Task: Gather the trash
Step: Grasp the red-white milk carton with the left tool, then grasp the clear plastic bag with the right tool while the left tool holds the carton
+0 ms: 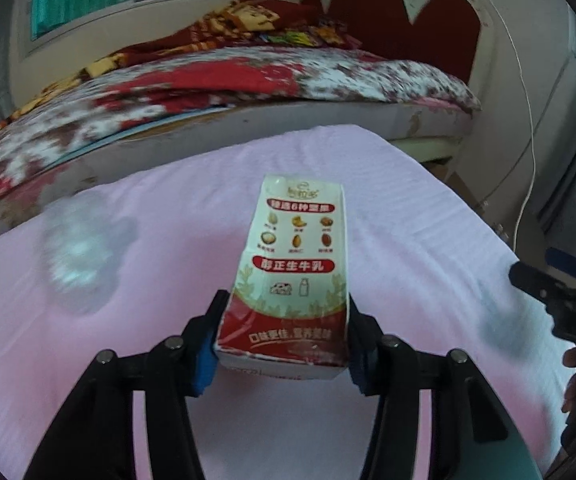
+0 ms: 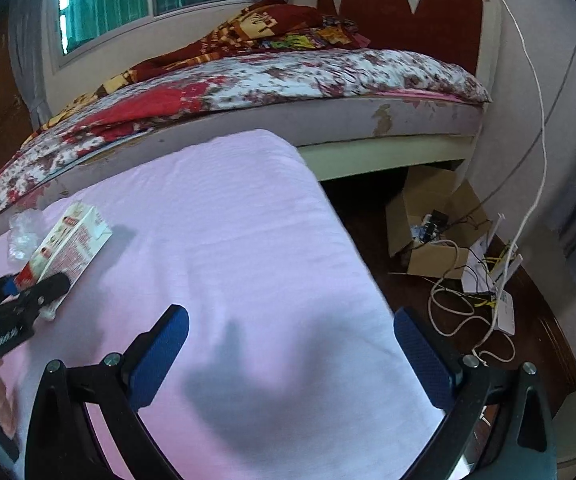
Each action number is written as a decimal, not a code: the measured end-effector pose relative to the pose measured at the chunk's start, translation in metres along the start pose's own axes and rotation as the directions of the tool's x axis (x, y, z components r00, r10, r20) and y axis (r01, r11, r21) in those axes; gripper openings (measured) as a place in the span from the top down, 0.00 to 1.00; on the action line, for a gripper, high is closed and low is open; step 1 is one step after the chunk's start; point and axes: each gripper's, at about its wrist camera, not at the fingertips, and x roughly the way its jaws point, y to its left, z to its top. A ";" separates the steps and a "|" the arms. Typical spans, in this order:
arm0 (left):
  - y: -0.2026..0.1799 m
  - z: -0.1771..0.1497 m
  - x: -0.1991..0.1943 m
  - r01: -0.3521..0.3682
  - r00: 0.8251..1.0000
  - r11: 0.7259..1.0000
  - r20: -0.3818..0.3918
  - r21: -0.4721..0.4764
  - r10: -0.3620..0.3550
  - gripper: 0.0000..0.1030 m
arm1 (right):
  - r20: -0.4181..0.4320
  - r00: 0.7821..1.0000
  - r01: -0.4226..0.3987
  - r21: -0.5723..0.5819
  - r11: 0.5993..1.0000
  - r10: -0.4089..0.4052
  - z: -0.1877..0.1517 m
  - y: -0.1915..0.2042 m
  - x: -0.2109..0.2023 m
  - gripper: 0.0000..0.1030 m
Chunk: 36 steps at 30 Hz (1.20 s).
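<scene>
Left wrist: left tongs [image 1: 284,344] clamp milk carton [image 1: 294,264] (right tongs [image 2: 292,356] wide, empty).

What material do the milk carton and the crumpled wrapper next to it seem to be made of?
Milk carton: likely coated paperboard with a slightly glossy finish; it shows sharp folded edges and printed flat faces. Crumpled wrapper: probably thin clear plastic film; it looks see-through, wrinkled and shiny, though the blur leaves this open.

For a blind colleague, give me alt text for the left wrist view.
The left gripper clamps a red and white milk carton above a pink cloth, with crumpled clear plastic to its left and a bed behind.
</scene>
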 end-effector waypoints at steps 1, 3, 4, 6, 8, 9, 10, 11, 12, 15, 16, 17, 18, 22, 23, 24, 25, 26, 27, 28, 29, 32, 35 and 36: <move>0.008 -0.003 -0.009 -0.016 1.000 1.000 0.009 -0.012 0.017 0.49 | 0.000 1.000 -0.009 -0.005 1.000 0.009 0.000 0.006 -0.001 0.00; 0.021 -0.007 -0.022 -0.049 0.998 0.998 0.026 -0.034 0.050 0.49 | 0.004 1.000 -0.025 -0.021 0.999 0.025 0.001 0.021 -0.004 0.00; 0.028 -0.009 -0.027 -0.064 0.997 0.997 0.036 -0.044 0.065 0.49 | 0.005 0.999 -0.035 -0.030 0.999 0.035 0.001 0.029 -0.005 0.00; 0.047 -0.018 -0.044 -0.086 0.994 0.993 0.053 -0.082 0.091 0.49 | 0.020 0.998 -0.056 -0.056 0.997 0.057 0.001 0.047 -0.009 0.00; 0.065 -0.025 -0.057 -0.114 0.991 0.987 0.060 -0.112 0.121 0.49 | 0.035 0.997 -0.070 -0.097 0.993 0.074 0.001 0.067 -0.011 0.00; 0.073 -0.029 -0.062 -0.127 0.989 0.984 0.061 -0.124 0.135 0.49 | 0.037 0.995 -0.083 -0.119 0.989 0.087 0.000 0.078 -0.012 0.00; 0.085 -0.034 -0.070 -0.147 0.986 0.979 0.063 -0.143 0.157 0.49 | 0.036 0.994 -0.096 -0.134 0.986 0.102 -0.001 0.087 -0.012 0.00; 0.092 -0.038 -0.074 -0.159 0.983 0.975 0.063 -0.154 0.170 0.49 | 0.036 0.992 -0.117 -0.152 0.981 0.124 -0.002 0.100 -0.013 0.00; 0.100 -0.042 -0.078 -0.171 0.981 0.971 0.062 -0.167 0.184 0.49 | 0.036 0.989 -0.136 -0.164 0.977 0.144 -0.002 0.108 -0.014 0.00; 0.124 -0.052 -0.087 -0.229 0.968 0.953 0.055 -0.198 0.244 0.49 | 0.030 0.976 -0.207 -0.193 0.959 0.216 -0.004 0.135 -0.016 0.00; 0.133 -0.055 -0.089 -0.243 0.964 0.946 0.051 -0.213 0.259 0.49 | 0.016 0.972 -0.225 -0.200 0.954 0.233 -0.004 0.143 -0.015 0.00; 0.140 -0.056 -0.089 -0.256 0.961 0.942 0.047 -0.219 0.272 0.49 | -0.006 0.973 -0.226 -0.221 0.949 0.230 -0.004 0.157 -0.013 0.00; 0.147 -0.058 -0.090 -0.268 0.958 0.936 0.043 -0.227 0.285 0.49 | -0.023 0.977 -0.210 -0.244 0.947 0.211 -0.004 0.171 -0.011 0.00; 0.172 -0.064 -0.090 -0.302 0.948 0.921 0.027 -0.245 0.318 0.49 | -0.036 0.965 -0.260 -0.302 0.917 0.261 -0.005 0.219 -0.007 0.00; 0.178 -0.064 -0.088 -0.309 0.946 0.918 0.021 -0.250 0.324 0.49 | -0.044 0.961 -0.272 -0.334 0.903 0.273 -0.004 0.236 -0.004 0.00; 0.183 -0.064 -0.087 -0.314 0.944 0.916 0.017 -0.251 0.328 0.49 | -0.047 0.958 -0.282 -0.352 0.892 0.284 -0.004 0.247 -0.002 0.00; 0.189 -0.064 -0.085 -0.324 0.941 0.912 0.013 -0.251 0.338 0.49 | -0.049 0.955 -0.290 -0.367 0.884 0.293 -0.005 0.257 0.000 0.00; 0.193 -0.064 -0.084 -0.330 0.939 0.910 0.011 -0.252 0.344 0.49 | -0.051 0.952 -0.298 -0.380 0.876 0.302 -0.004 0.269 0.003 0.00; 0.198 -0.063 -0.082 -0.335 0.937 0.908 0.010 -0.252 0.348 0.49 | -0.051 0.949 -0.306 -0.389 0.869 0.312 -0.001 0.280 0.007 0.00; 0.203 -0.061 -0.080 -0.342 0.935 0.905 0.009 -0.252 0.355 0.49 | -0.052 0.946 -0.313 -0.392 0.865 0.319 0.002 0.288 0.012 0.00; 0.208 -0.060 -0.078 -0.348 0.933 0.902 0.005 -0.254 0.361 0.49 | -0.057 0.943 -0.323 -0.396 0.860 0.328 0.004 0.297 0.016 0.00; 0.221 -0.056 -0.071 -0.355 0.931 0.898 -0.006 -0.261 0.366 0.49 | -0.064 0.940 -0.331 -0.402 0.854 0.335 0.014 0.318 0.034 0.00; 0.231 -0.052 -0.062 -0.352 0.933 0.897 -0.019 -0.268 0.361 0.49 | -0.081 0.937 -0.345 -0.384 0.856 0.341 0.023 0.332 0.052 0.04; 0.234 -0.051 -0.060 -0.350 0.933 0.897 -0.021 -0.268 0.358 0.49 | -0.091 0.936 -0.348 -0.377 0.858 0.339 0.026 0.336 0.059 0.08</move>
